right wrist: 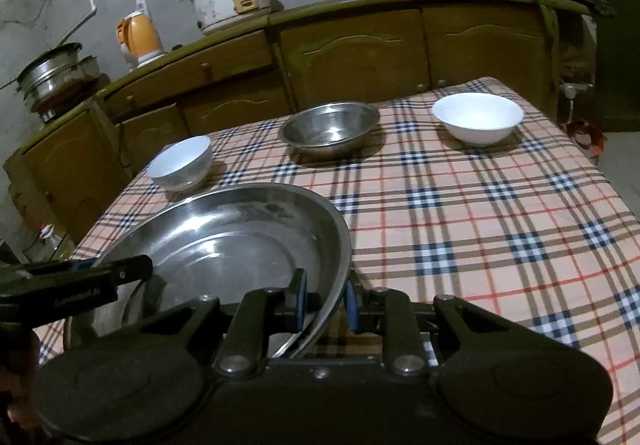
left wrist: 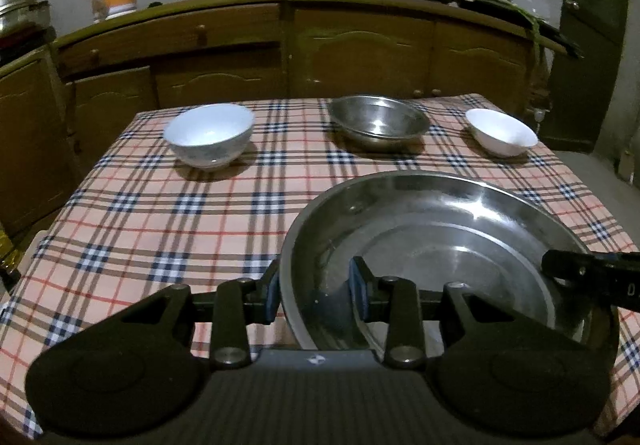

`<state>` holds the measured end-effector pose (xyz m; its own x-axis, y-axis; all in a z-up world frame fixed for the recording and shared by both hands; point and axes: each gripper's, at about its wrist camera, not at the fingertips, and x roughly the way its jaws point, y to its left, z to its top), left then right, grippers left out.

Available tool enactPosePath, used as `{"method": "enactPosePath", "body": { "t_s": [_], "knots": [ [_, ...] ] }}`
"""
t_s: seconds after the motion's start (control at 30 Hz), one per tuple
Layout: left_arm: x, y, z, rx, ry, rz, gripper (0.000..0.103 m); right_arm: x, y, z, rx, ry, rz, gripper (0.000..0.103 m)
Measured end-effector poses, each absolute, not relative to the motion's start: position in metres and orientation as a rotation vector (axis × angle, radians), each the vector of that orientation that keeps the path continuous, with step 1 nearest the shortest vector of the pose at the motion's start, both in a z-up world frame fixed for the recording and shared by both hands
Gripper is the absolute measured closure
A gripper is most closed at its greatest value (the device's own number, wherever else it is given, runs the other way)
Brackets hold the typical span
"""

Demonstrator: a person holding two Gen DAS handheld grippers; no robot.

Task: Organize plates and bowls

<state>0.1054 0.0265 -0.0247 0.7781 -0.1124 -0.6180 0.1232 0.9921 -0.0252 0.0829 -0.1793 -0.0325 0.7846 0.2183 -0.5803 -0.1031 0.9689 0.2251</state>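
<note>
Steel: one large plate (left wrist: 440,245), one bowl (left wrist: 378,123); white bowls, two (left wrist: 208,135).

Two low wrist views, shared table (left wrist: 168,213)

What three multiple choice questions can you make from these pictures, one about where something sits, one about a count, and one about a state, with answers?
1. Where is the small steel bowl?
A. Between the two white bowls
B. Inside the large steel plate
C. On the counter

2. How many white bowls are on the table?
A. One
B. Two
C. Four

3. How is the large steel plate held?
A. Left gripper alone
B. Not held
C. Both grippers on its rim

Answers: 1 A, it sits between the left white bowl and the right white bowl. 2 B, only those two show. 3 C, the left gripper and right gripper each clamp the rim.
</note>
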Motion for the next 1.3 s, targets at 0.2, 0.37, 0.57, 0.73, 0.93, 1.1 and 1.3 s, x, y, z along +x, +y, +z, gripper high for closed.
{"method": "enactPosePath", "body": {
  "t_s": [0.2,0.37,0.57,0.73,0.93,1.1,1.3],
  "knots": [
    [0.107,0.047,-0.026,0.003,0.669,-0.093,0.068,0.091,-0.156,-0.034,0.161,0.655,0.205,0.077],
    [0.109,0.065,-0.029,-0.010,0.672,-0.063,0.068,0.099,-0.136,-0.037,0.143,0.662,0.231,0.077],
    [0.113,0.087,-0.035,-0.020,0.682,-0.031,0.068,0.108,-0.112,-0.043,0.127,0.672,0.262,0.077],
    [0.118,0.104,-0.041,-0.023,0.692,-0.008,0.068,0.116,-0.092,-0.049,0.111,0.681,0.282,0.077],
    [0.124,0.124,-0.048,-0.028,0.705,0.013,0.068,0.128,-0.069,-0.057,0.095,0.696,0.302,0.076],
    [0.133,0.139,-0.056,-0.038,0.720,0.032,0.068,0.138,-0.051,-0.065,0.076,0.704,0.314,0.076],
    [0.144,0.155,-0.064,-0.043,0.729,0.056,0.068,0.150,-0.032,-0.074,0.062,0.714,0.327,0.076]
  ]
}}
